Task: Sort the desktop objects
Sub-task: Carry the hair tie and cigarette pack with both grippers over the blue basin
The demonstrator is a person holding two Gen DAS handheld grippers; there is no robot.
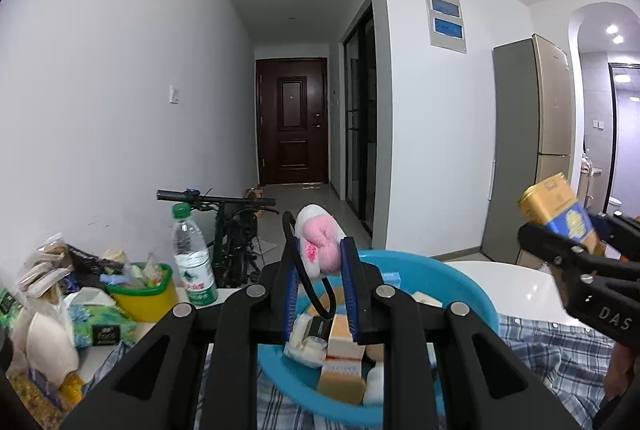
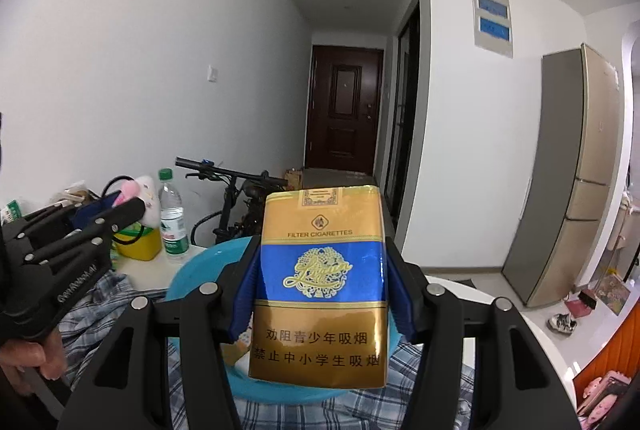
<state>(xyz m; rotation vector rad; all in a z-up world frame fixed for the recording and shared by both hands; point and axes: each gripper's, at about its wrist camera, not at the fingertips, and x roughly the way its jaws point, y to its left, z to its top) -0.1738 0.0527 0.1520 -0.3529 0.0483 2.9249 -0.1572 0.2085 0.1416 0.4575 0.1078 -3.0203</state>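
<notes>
The left gripper [image 1: 320, 254] is clamping a pink plush [image 1: 320, 246] above the blue basin [image 1: 460, 282]. The right gripper [image 2: 320, 270] is pinching a cigarette pack [image 2: 320, 290] upright over the same basin, just beside the left.

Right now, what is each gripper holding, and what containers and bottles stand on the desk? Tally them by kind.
Held items: 2, a pink plush toy in the left gripper and a cigarette pack in the right gripper
Basins: 1, blue basin
Baskets: 1, yellow basket
Bottles: 1, water bottle
Total: 5
</notes>
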